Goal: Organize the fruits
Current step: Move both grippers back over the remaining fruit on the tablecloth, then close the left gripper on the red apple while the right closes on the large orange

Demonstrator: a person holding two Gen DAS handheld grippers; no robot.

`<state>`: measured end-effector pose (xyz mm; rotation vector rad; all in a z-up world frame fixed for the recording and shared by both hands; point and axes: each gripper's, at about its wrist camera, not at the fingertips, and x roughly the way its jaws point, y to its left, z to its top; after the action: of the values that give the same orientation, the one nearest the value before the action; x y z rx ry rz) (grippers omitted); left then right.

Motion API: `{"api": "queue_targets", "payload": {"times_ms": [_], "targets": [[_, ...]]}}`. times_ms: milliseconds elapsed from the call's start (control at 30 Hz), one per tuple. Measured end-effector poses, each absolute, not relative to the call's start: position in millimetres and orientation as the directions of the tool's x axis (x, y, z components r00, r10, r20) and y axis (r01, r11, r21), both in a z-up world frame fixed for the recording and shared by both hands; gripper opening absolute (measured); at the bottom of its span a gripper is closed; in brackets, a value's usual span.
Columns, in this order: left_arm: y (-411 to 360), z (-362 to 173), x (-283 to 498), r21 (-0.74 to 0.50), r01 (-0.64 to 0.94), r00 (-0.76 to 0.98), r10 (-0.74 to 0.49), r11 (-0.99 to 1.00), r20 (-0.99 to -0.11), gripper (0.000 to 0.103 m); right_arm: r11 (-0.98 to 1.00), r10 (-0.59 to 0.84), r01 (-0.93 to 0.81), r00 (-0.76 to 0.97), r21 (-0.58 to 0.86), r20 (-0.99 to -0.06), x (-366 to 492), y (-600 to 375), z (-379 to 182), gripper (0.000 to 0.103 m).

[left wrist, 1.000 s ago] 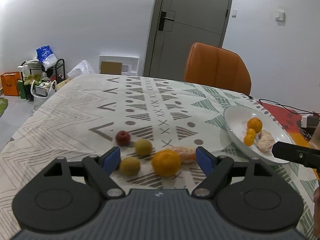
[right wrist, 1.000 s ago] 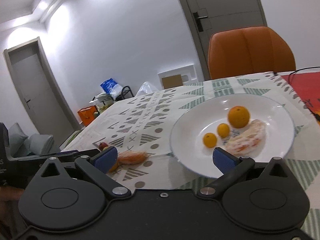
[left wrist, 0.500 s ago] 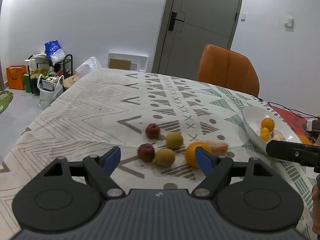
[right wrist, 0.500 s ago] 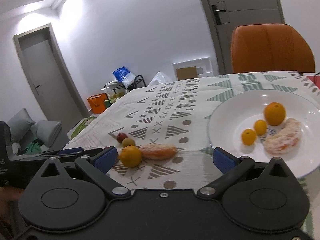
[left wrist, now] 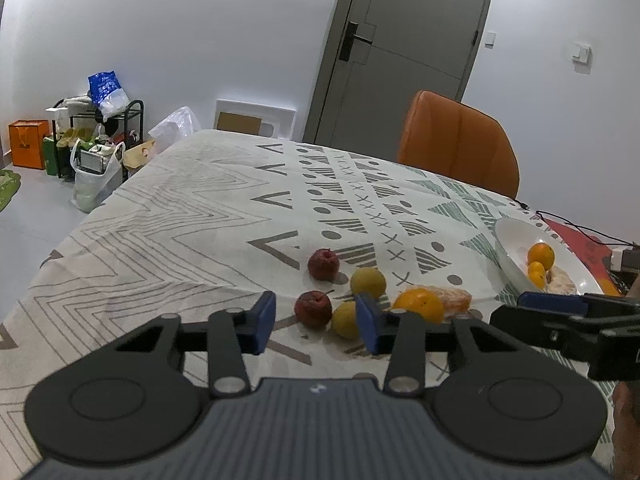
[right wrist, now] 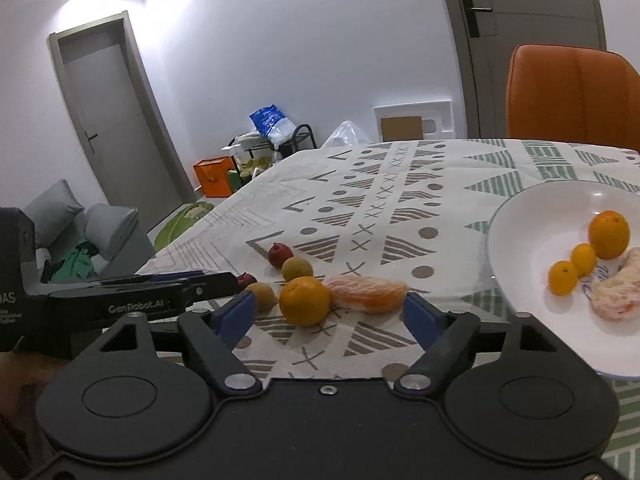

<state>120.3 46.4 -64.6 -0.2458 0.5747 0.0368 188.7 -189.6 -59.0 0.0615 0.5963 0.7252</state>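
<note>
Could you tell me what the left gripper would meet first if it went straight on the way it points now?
Most likely the nearer red apple, seen between the closing left gripper pads, which do not touch it; the yellow fruit sits beside it. Depth is uncertain.

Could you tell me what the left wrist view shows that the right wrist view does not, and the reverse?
Only the left wrist view shows a wall switch. Only the right wrist view shows a second door and grey cushions. Both show the white plate holding oranges, the loose orange, the red apples, the orange chair and the patterned tablecloth.
</note>
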Motion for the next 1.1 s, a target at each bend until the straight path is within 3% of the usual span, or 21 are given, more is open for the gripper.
{"api": "queue_targets", "payload": {"times_ms": [233, 767, 833, 1000, 1100], "targets": [[54, -67, 127, -0.235, -0.103, 0.835, -0.044, 0.967, -0.548, 0.028, 0.744, 0.646, -0.621, 0.573, 0.248, -0.504, 192, -177, -60, 0.072], [56, -81, 144, -0.252, -0.075, 0.815, -0.087, 0.965, -0.573, 0.028, 0.738, 0.646, -0.627, 0.551, 0.248, -0.528, 200, -163, -63, 0.069], [57, -80, 144, -0.258, -0.074, 0.816, -0.090, 0.963, -0.570, 0.023, 0.742, 0.642, -0.623, 0.553, 0.248, -0.531, 202, -162, -64, 0.069], [60, -78, 141, -0.262, -0.082, 0.817, -0.086, 0.962, -0.570, 0.022, 0.736, 0.647, -0.630, 0.545, 0.249, -0.534, 204, -158, -66, 0.068], [62, -74, 139, -0.260, -0.085, 0.823, -0.079, 0.962, -0.563, 0.022, 0.728, 0.653, -0.638, 0.533, 0.252, -0.538, 205, -153, -68, 0.063]]}}
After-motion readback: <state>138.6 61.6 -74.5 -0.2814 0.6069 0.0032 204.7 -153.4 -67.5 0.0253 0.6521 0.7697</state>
